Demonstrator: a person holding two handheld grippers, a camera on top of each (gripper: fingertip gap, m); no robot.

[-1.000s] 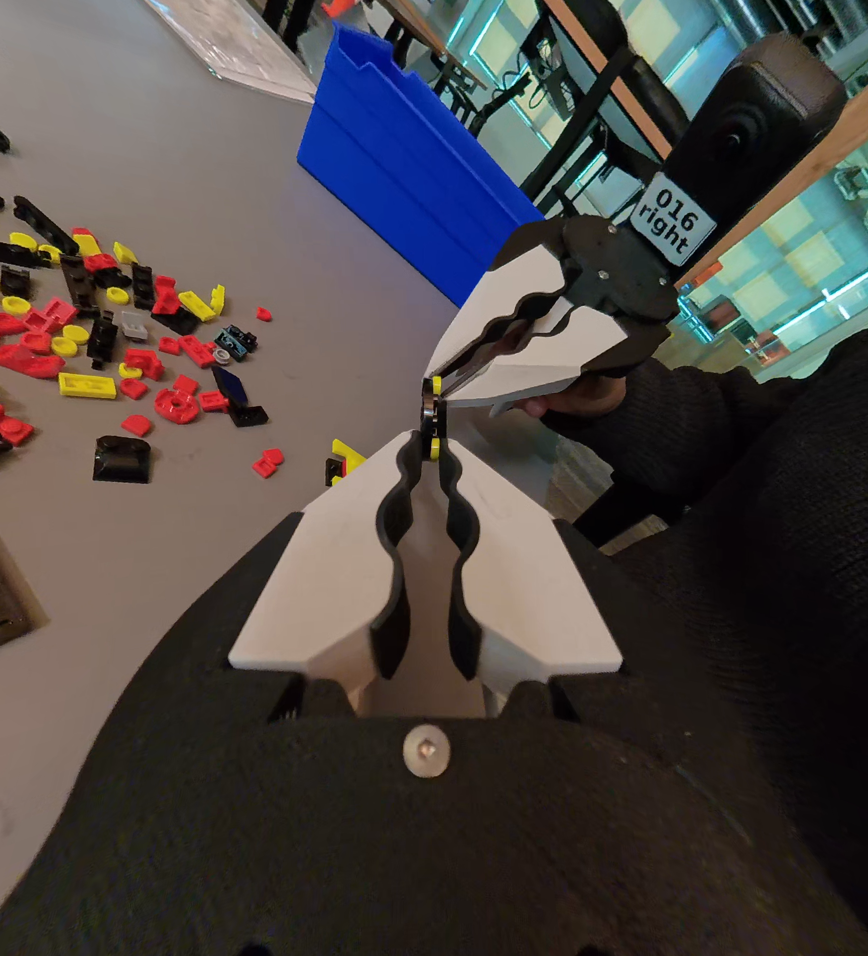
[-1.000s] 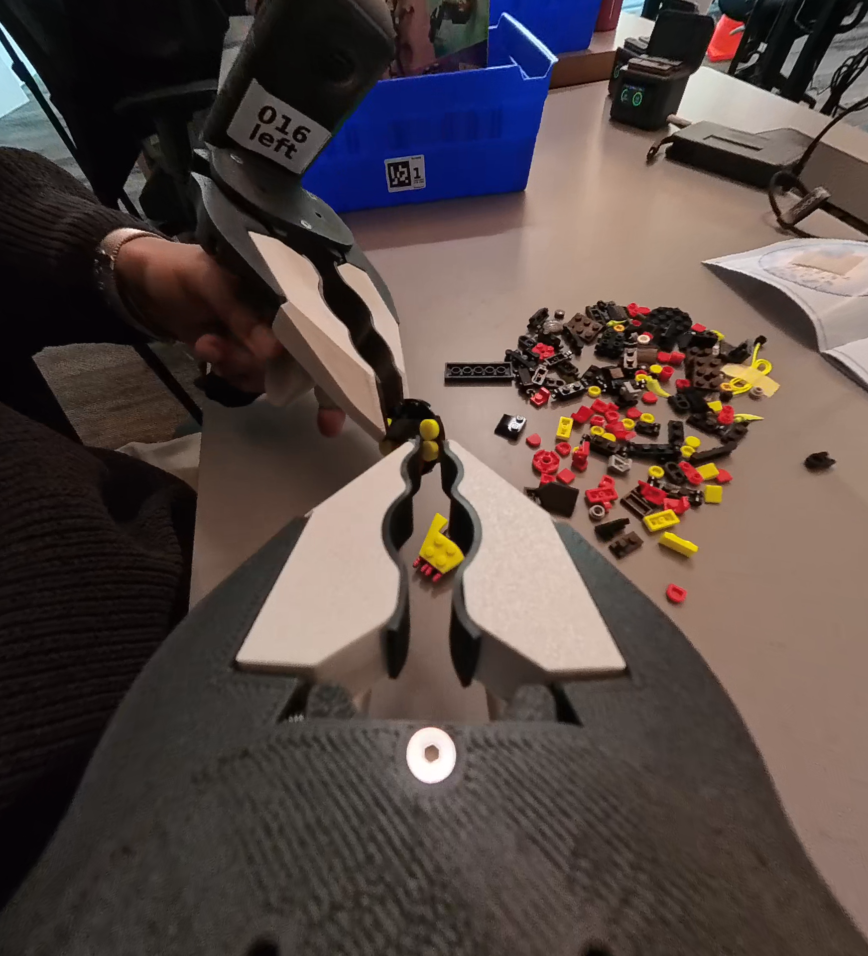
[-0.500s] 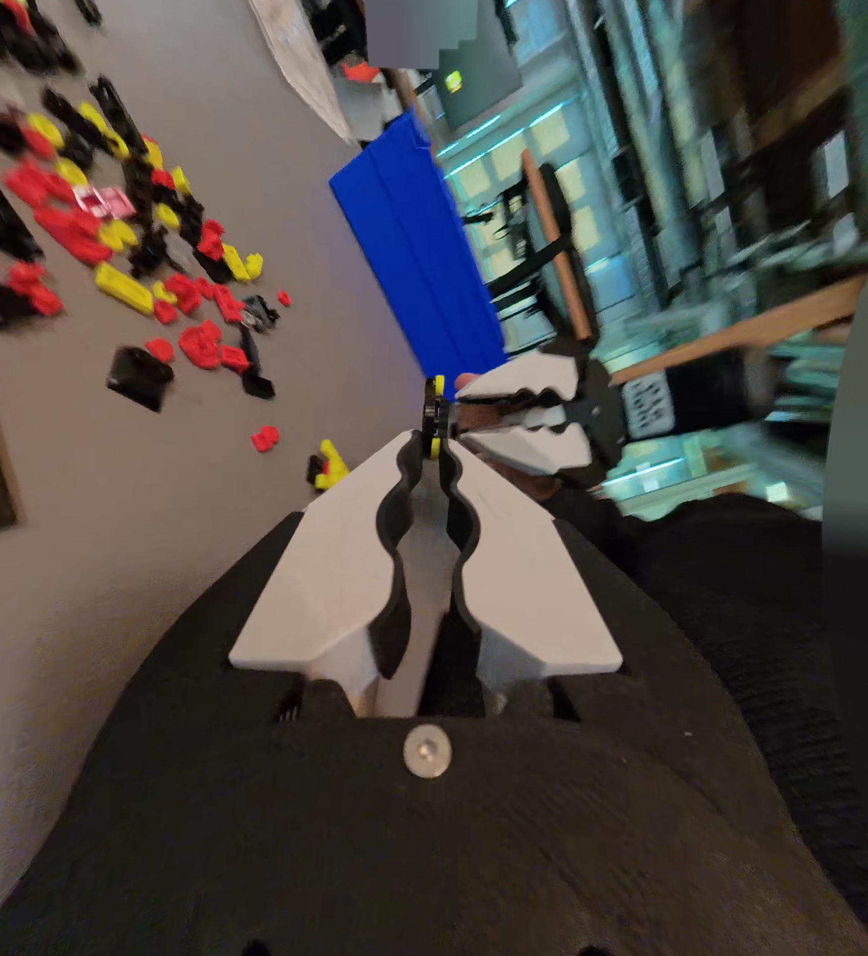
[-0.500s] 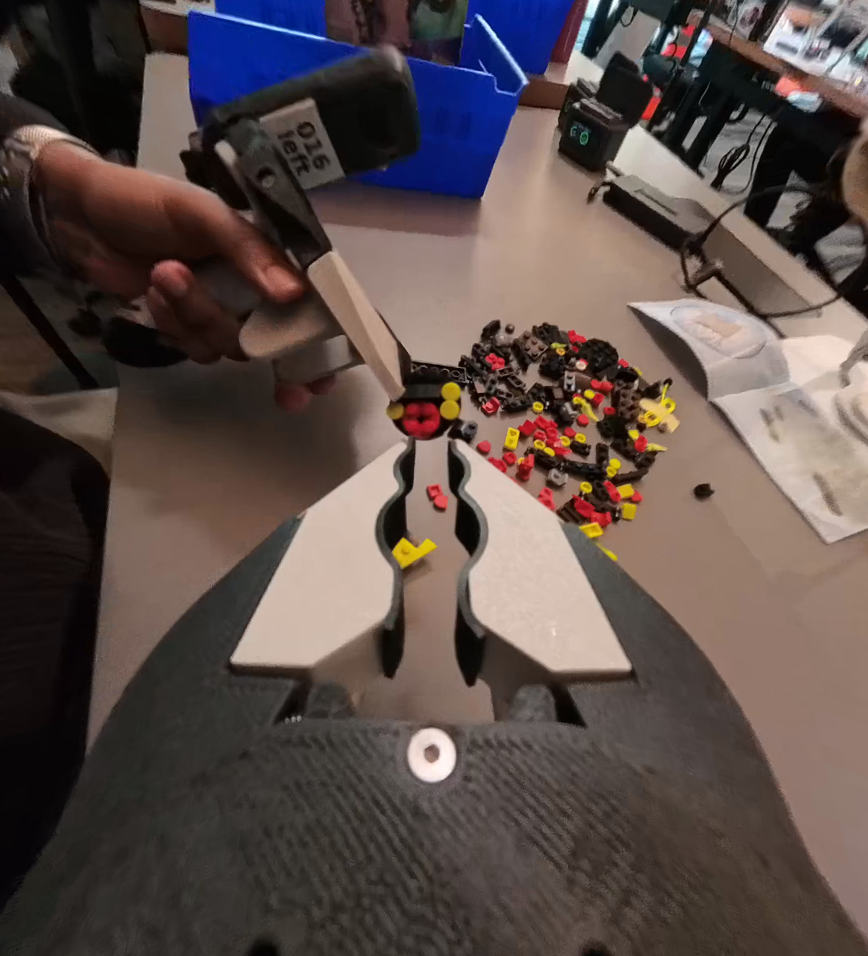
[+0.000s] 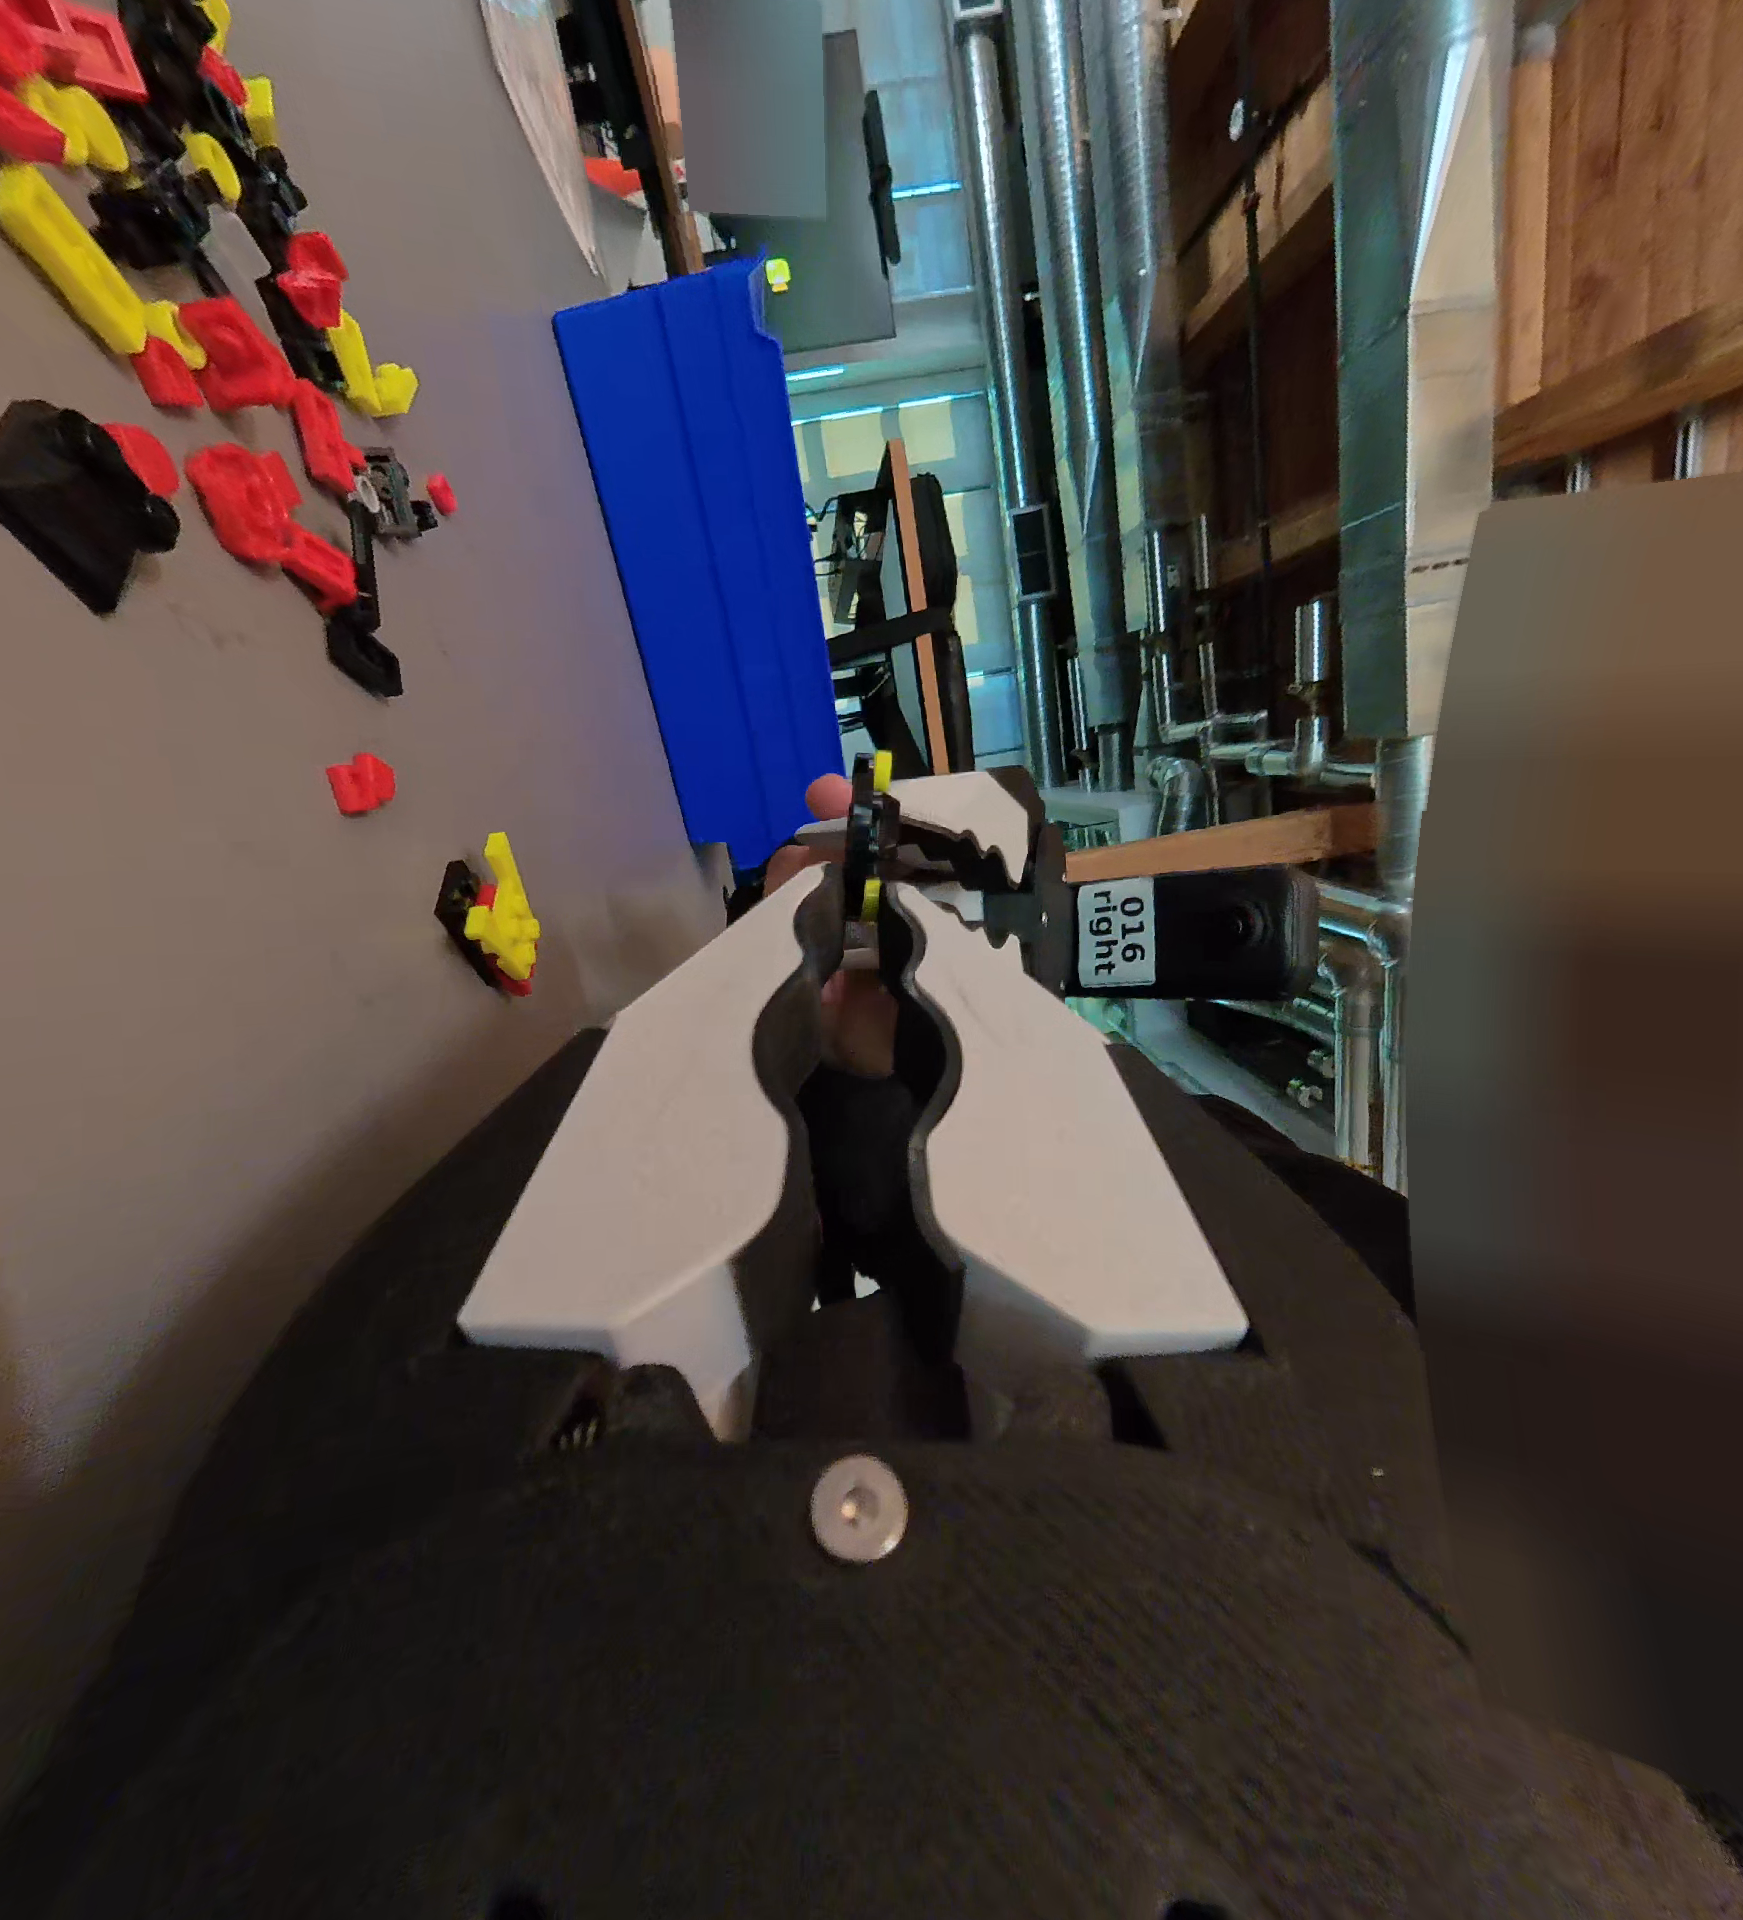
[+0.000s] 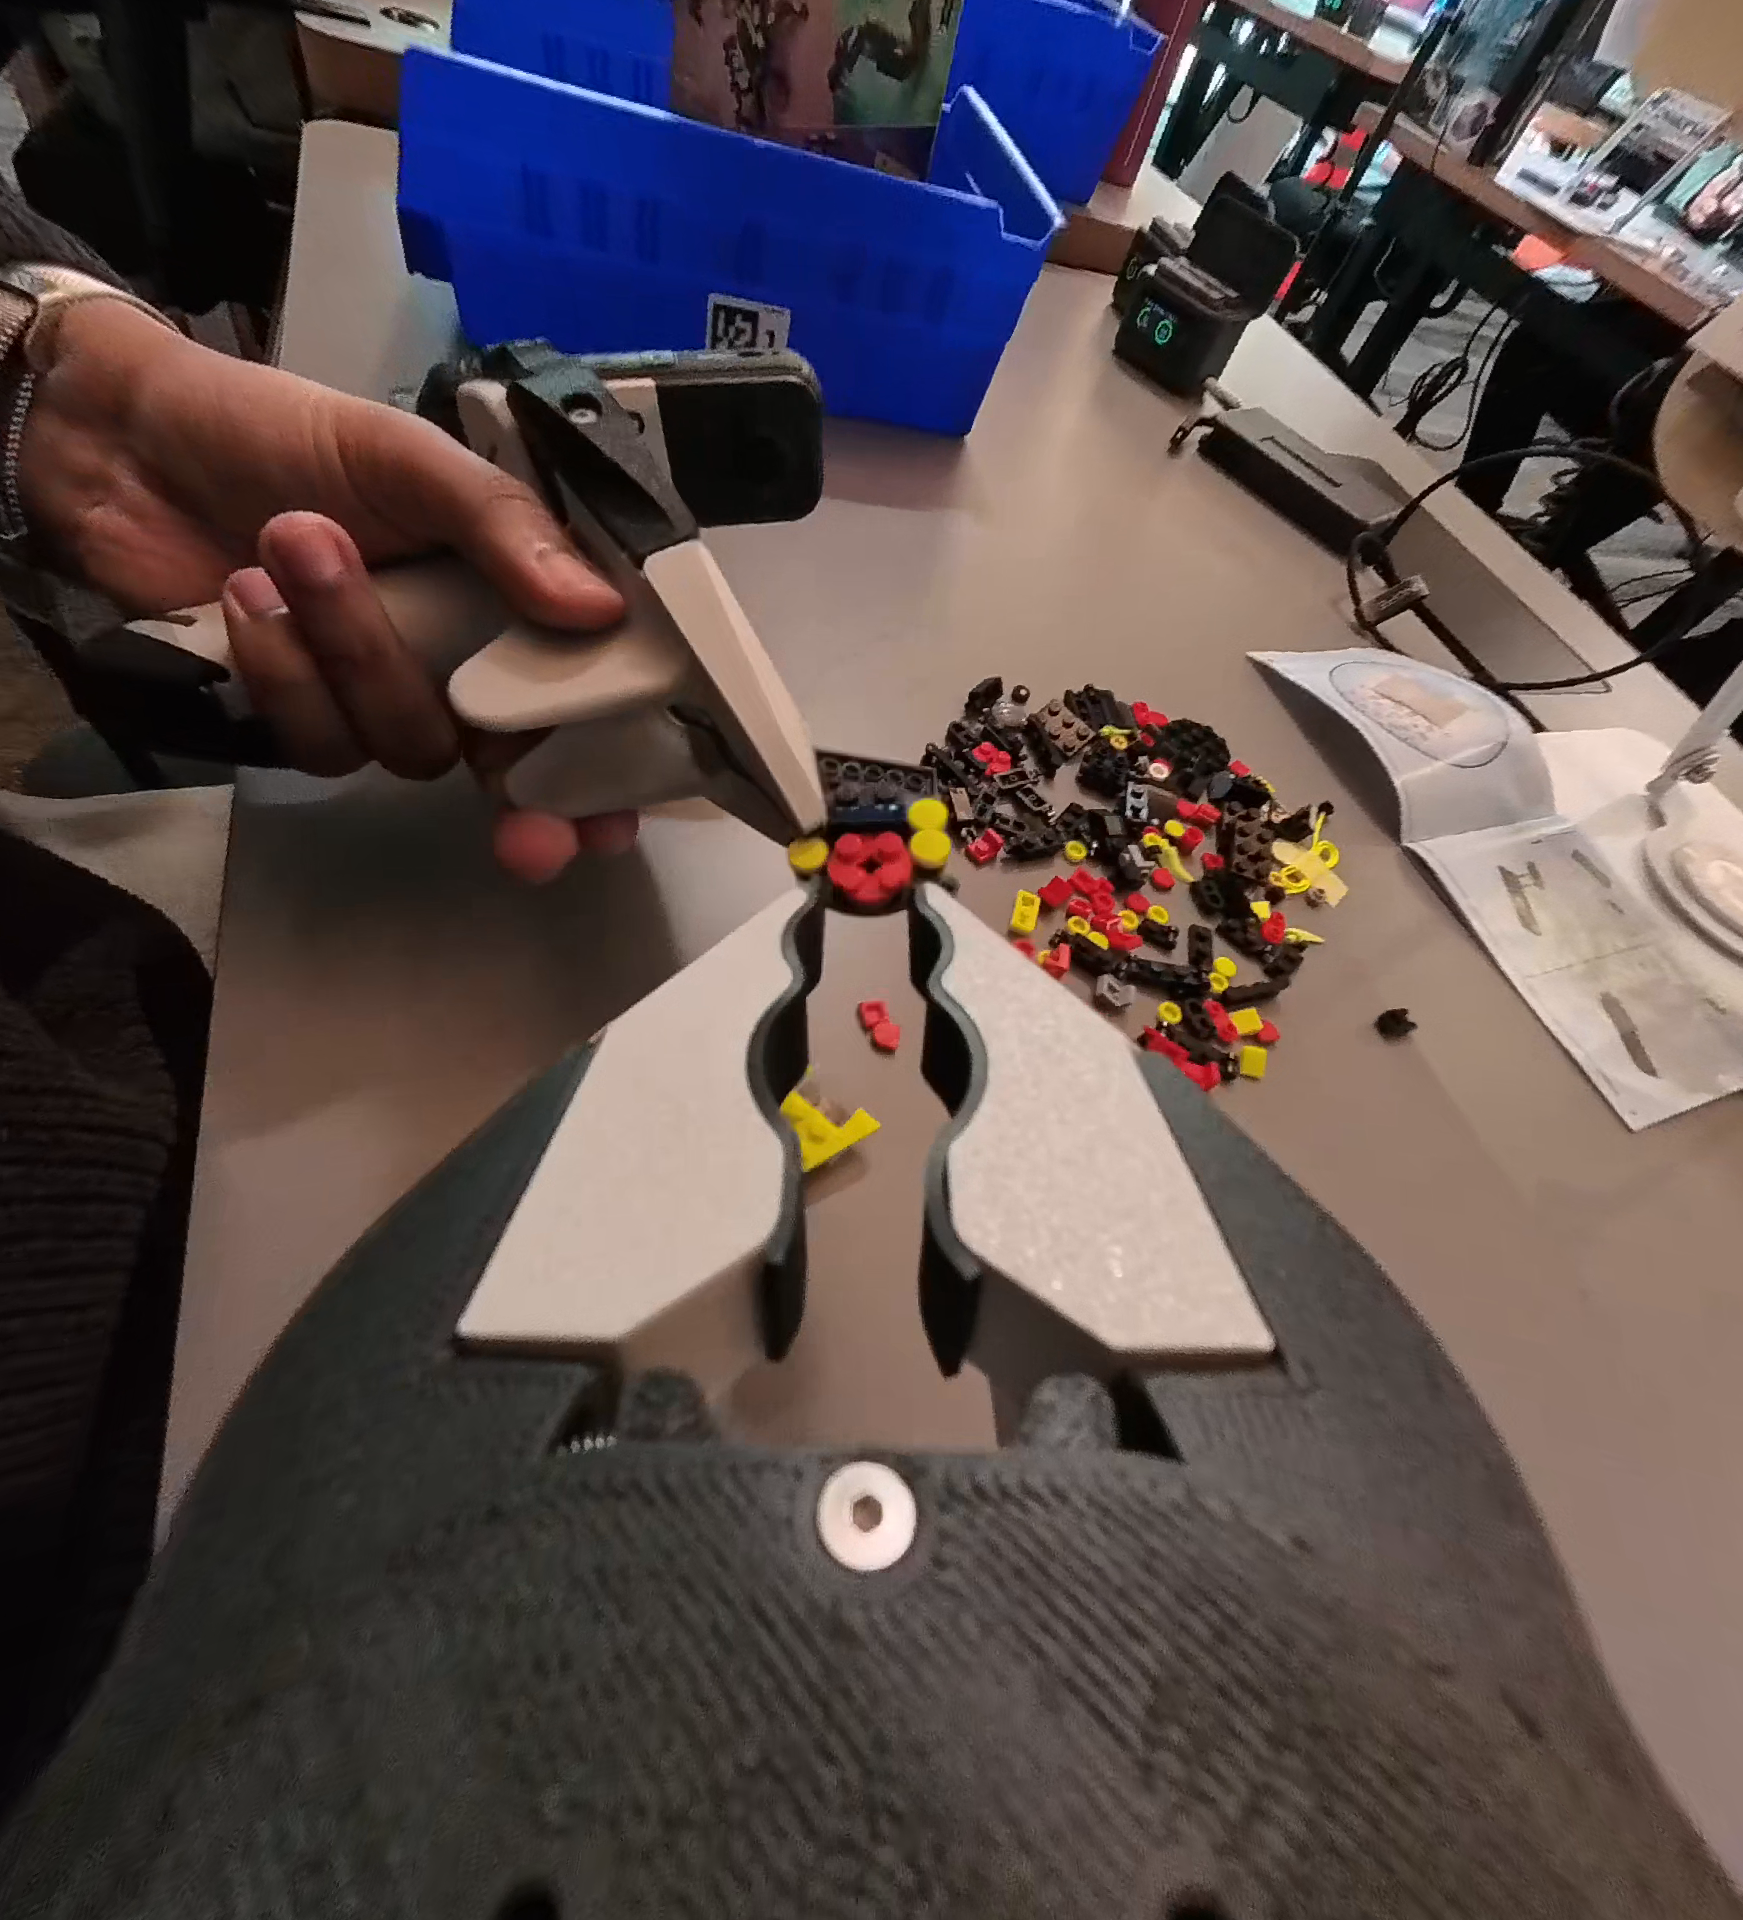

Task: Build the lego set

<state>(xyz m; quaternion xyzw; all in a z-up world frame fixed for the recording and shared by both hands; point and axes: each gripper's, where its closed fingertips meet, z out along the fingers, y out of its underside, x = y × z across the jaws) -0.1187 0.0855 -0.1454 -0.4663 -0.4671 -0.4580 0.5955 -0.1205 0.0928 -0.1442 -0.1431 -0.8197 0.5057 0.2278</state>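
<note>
Soft, even indoor light reaches both my wrist views, leaving only faint shadows on the grey table (image 6: 1210,1299). Wide-angle lenses bend straight lines near the borders. My left view is rolled sideways, its scattered bricks (image 5: 233,364) slightly smeared and its lower left edge blurred. My right view is sharper, with mild sheen on the blue bin (image 6: 701,249) and the backdrop soft

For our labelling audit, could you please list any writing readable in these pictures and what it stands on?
I won't transcribe wording; the bearers are:
White printed label, on the right gripper's black camera housing: legible.
White square tag on the blue plastic bin: blurred.
Open paper instruction booklet: too small.
Black device's green display: too small.
</note>
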